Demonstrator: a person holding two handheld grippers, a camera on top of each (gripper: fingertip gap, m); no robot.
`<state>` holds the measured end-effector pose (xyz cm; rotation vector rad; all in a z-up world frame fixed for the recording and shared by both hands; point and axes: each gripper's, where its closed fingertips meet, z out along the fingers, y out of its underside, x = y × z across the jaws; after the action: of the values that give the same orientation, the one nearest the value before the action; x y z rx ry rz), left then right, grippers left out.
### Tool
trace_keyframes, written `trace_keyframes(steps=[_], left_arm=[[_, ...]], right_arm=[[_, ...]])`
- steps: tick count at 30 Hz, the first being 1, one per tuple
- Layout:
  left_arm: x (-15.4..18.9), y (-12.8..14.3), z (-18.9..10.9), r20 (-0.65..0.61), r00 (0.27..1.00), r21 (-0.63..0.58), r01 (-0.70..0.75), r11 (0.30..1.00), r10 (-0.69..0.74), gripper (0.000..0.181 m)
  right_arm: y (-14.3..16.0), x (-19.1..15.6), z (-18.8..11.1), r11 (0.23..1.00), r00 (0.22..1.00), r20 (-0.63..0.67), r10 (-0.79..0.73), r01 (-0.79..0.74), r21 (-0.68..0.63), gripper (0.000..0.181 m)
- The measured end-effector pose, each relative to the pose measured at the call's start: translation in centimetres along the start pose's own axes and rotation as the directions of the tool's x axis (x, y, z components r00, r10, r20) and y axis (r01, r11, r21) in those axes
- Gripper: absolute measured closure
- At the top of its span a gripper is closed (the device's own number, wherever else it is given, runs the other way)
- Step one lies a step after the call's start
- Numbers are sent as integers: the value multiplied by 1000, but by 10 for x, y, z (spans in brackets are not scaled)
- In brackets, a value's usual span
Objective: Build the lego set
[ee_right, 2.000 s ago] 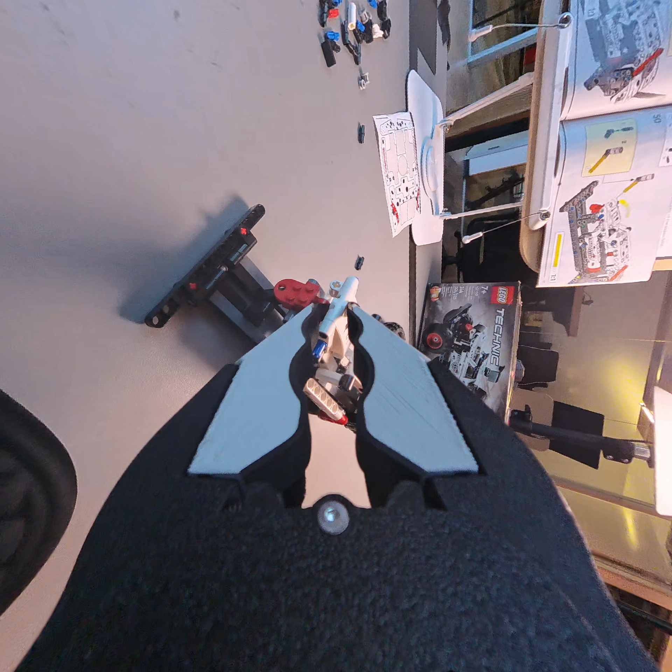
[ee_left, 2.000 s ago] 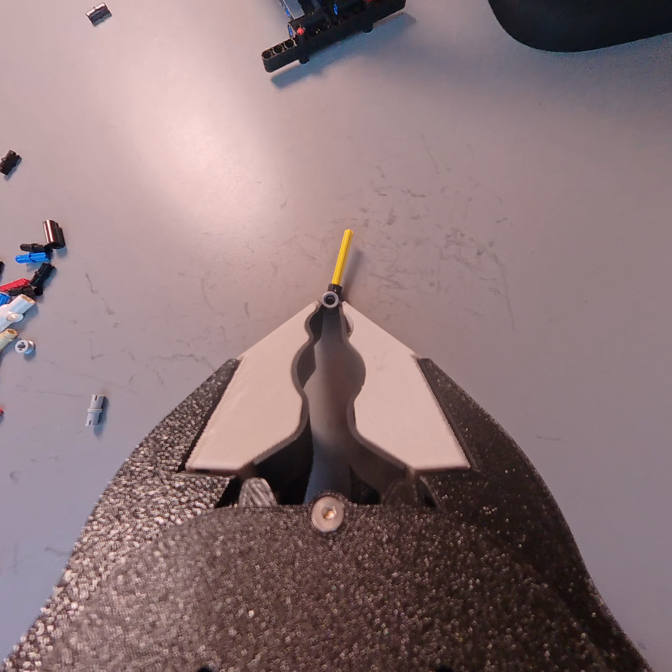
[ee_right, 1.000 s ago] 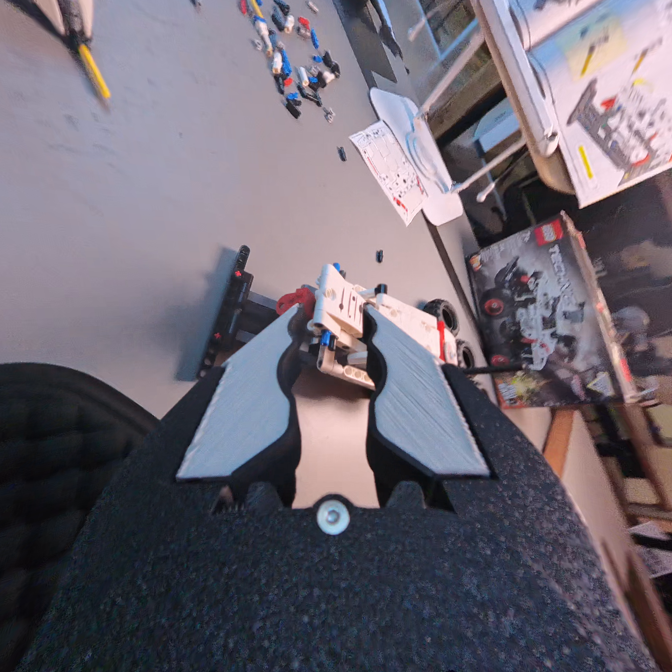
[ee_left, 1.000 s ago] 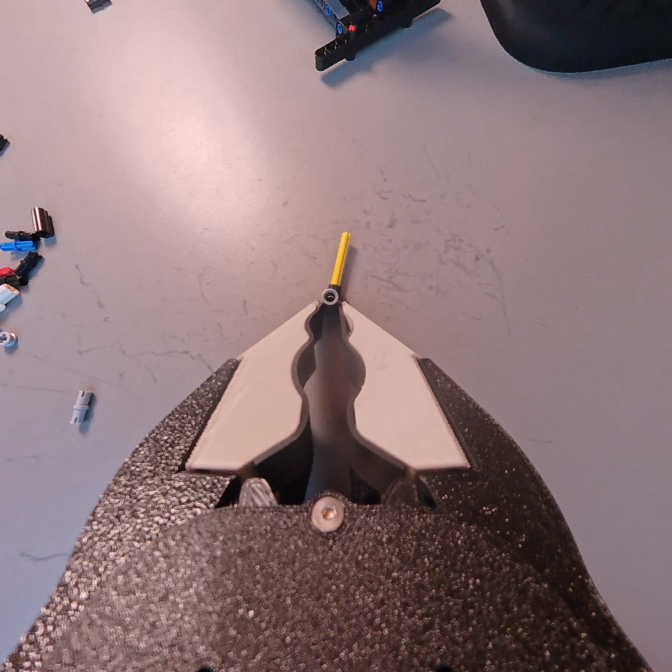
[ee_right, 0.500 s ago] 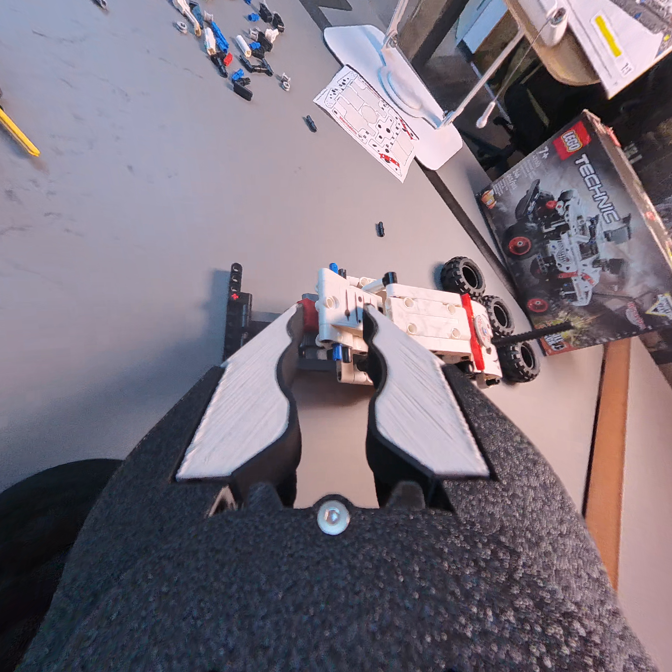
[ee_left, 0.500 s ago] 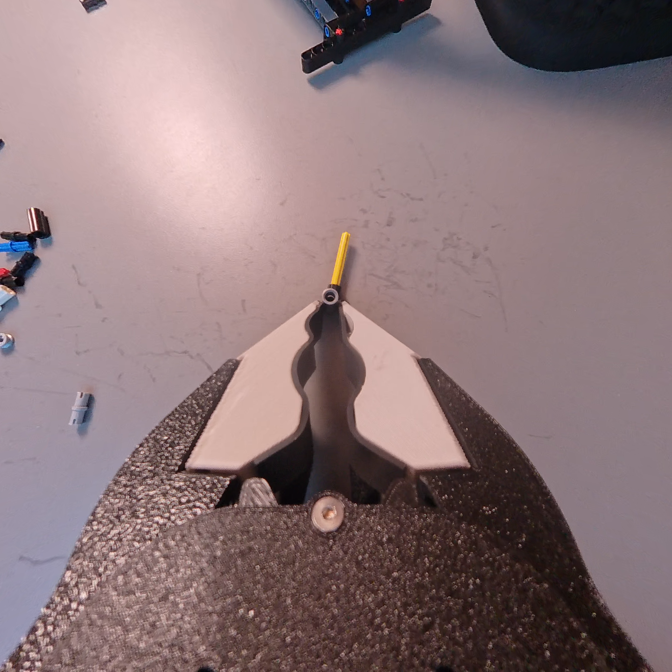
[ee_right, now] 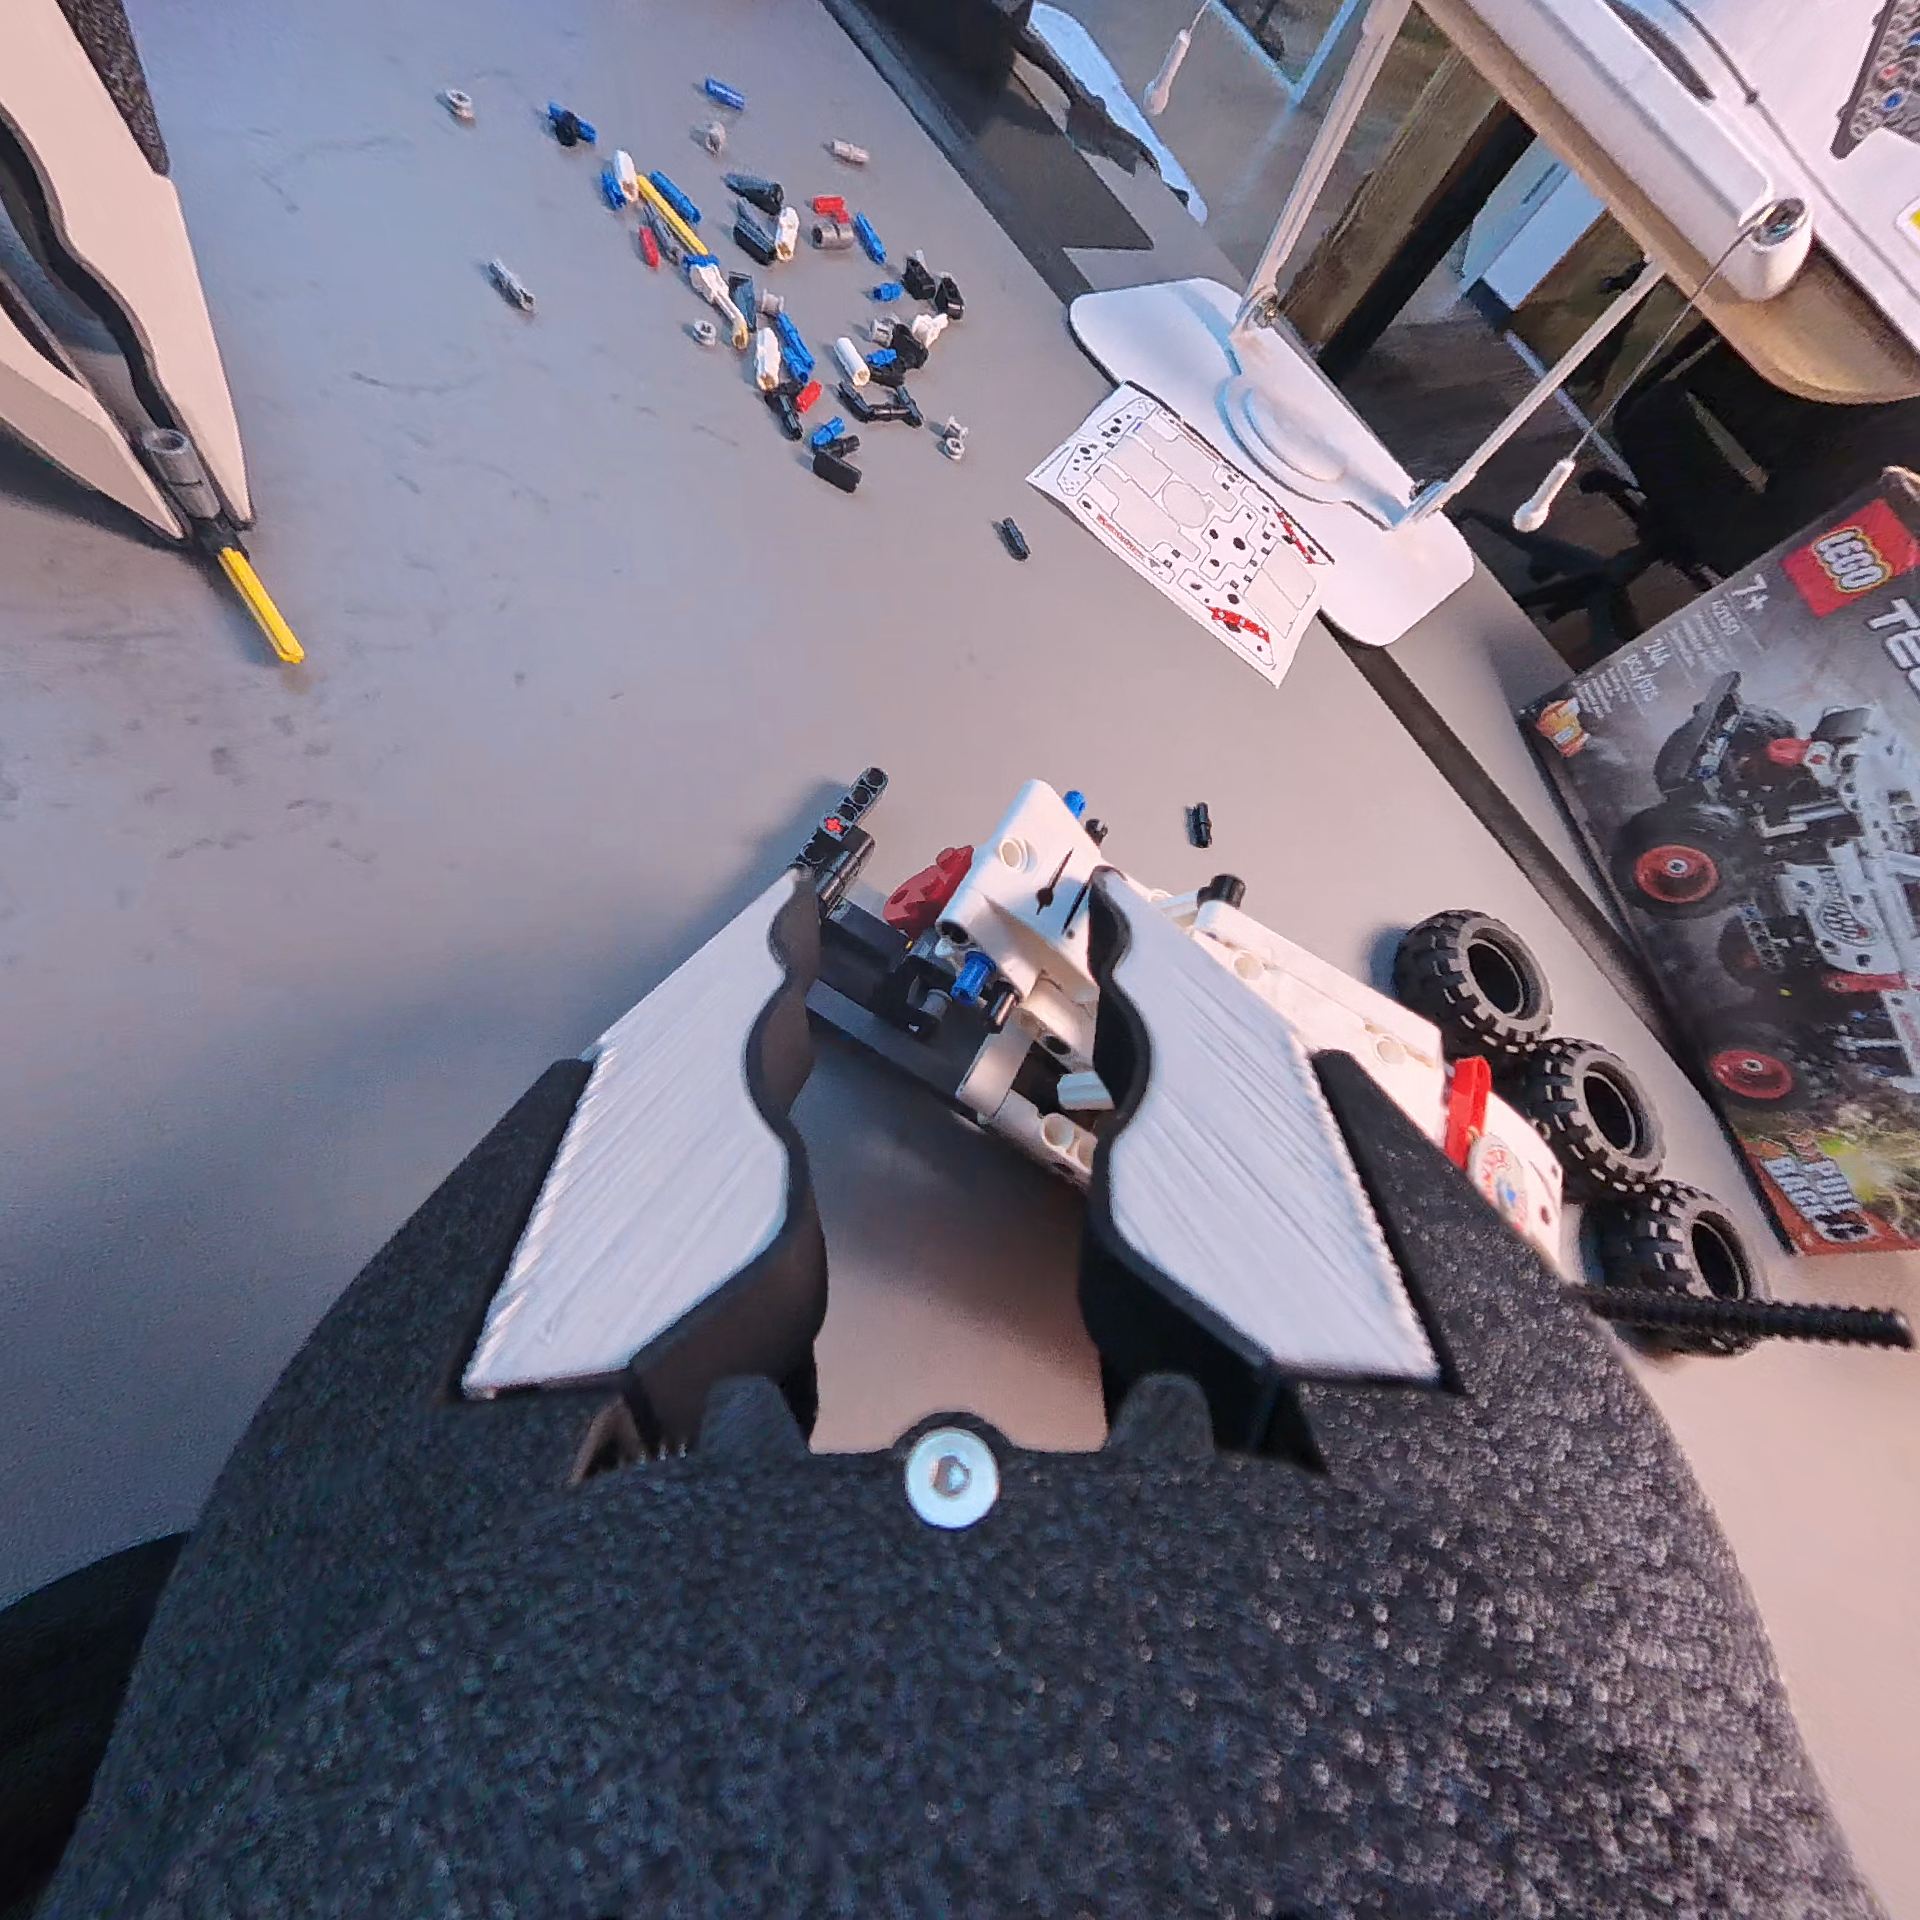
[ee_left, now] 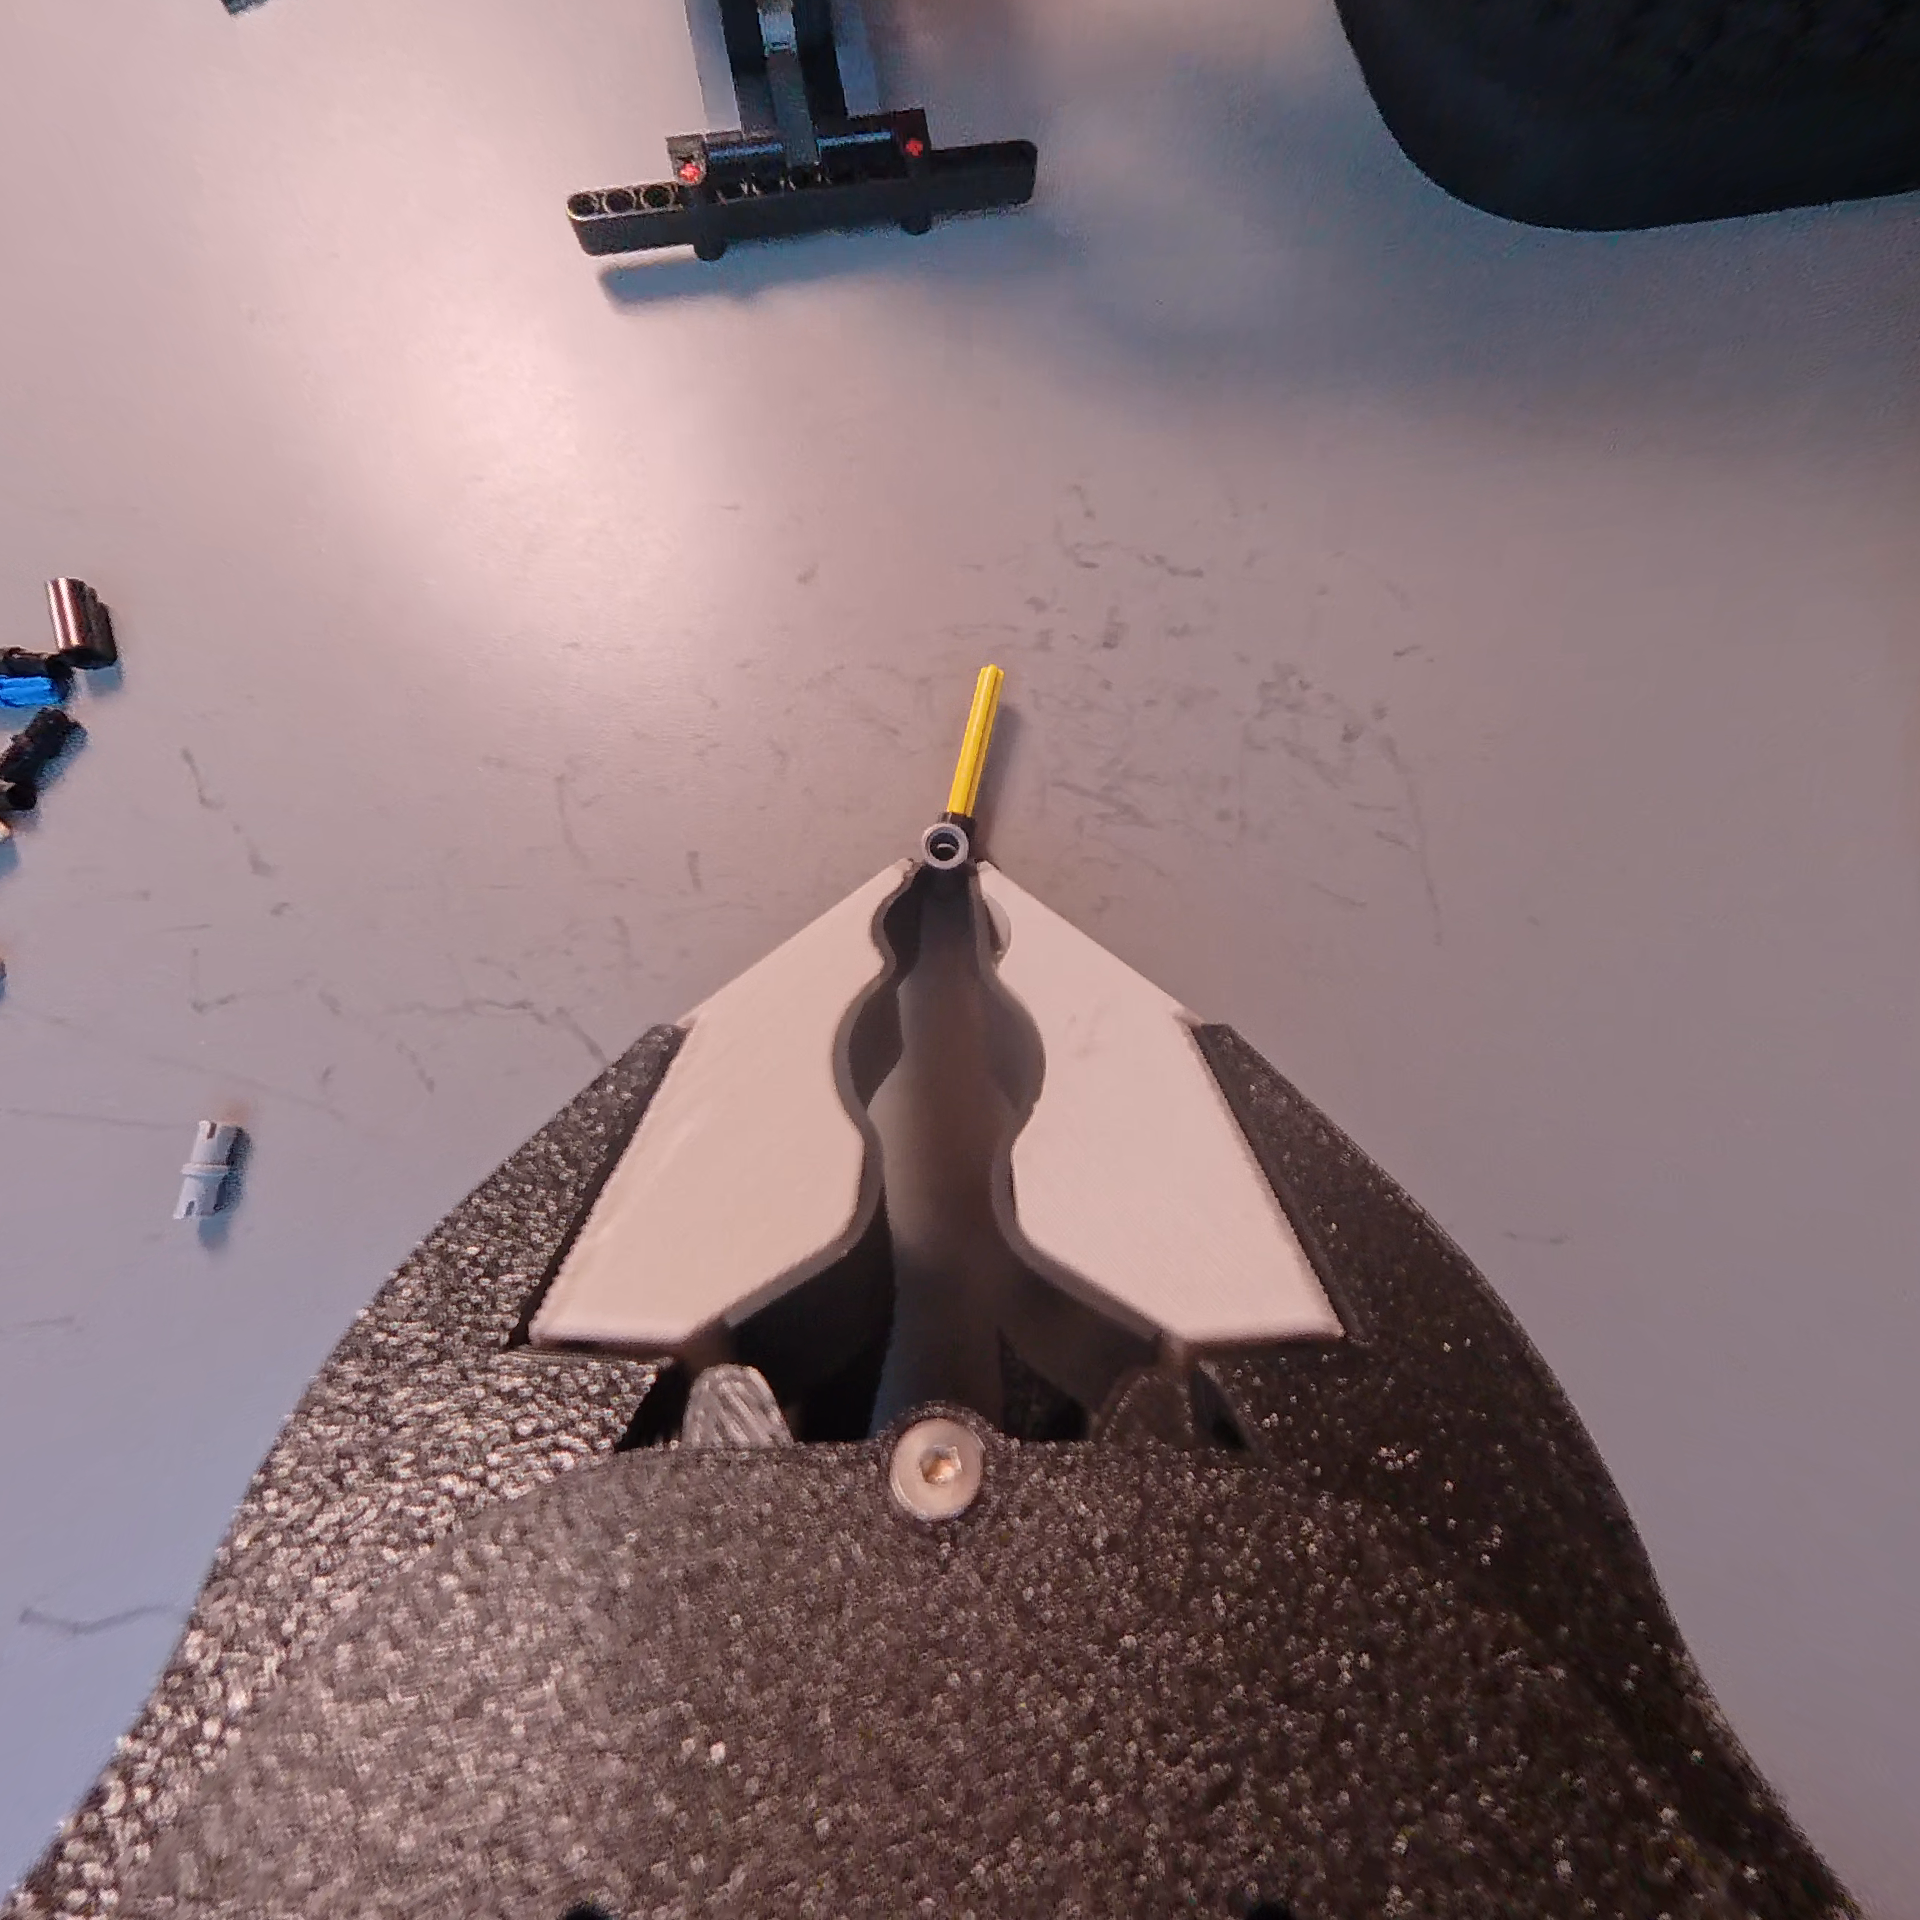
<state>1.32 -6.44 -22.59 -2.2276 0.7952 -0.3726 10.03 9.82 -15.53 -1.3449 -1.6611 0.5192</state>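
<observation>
My left gripper (ee_left: 948, 868) is shut on a yellow axle (ee_left: 977, 738) with a small grey connector at its near end. The axle points forward, low over the grey table (ee_left: 416, 468). It also shows in the right wrist view (ee_right: 260, 618), held by the left gripper (ee_right: 197, 499) at top left. The white, black and red lego model (ee_right: 1023, 914) lies on the table. My right gripper (ee_right: 948, 894) is open, its jaws spread around the model's front end. The model's black beam (ee_left: 800, 197) shows at the top of the left wrist view.
A scatter of small loose parts (ee_right: 779, 291) lies at the far side, some at the left (ee_left: 62, 665), with a grey pin (ee_left: 208, 1169) nearer. Black tyres (ee_right: 1475, 982), a black axle (ee_right: 1745, 1325), a sticker sheet (ee_right: 1184, 530), a white stand base (ee_right: 1247, 416) and the set box (ee_right: 1766, 883) lie to the right. Some 20 cm of space lies between my two pairs of fingers.
My right gripper turned the model and lowered it onto the table, then its jaws spread apart. The model's black beam swung square to the left view. The left gripper kept hold of the yellow axle.
</observation>
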Motion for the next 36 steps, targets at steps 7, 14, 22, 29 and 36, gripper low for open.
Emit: trace_keyframes(steps=[7, 14, 22, 29, 36], left_arm=[[0, 0, 0, -15, 1000, 2, 17, 1000, -17, 174], [0, 0, 0, -11, 1000, 1, 11, 1000, -11, 174], [0, 0, 0, -3, 1000, 0, 2, 1000, -2, 174], [0, 0, -1, 0, 1000, 0, 6, 1000, -6, 174], [-11, 12, -13, 14, 1000, -21, 0, 1000, 0, 174]], right_arm=[[5, 9, -10, 988, 991, 2, -132, 132, -85, 131], [12, 17, -8, 960, 979, 57, -198, 205, -192, 134], [10, 12, -2, 915, 932, 9, -361, 356, -191, 153], [-10, -18, 5, 888, 889, 80, -451, 456, -58, 154], [-33, -70, 0, 785, 765, 175, -620, 606, 131, 155]])
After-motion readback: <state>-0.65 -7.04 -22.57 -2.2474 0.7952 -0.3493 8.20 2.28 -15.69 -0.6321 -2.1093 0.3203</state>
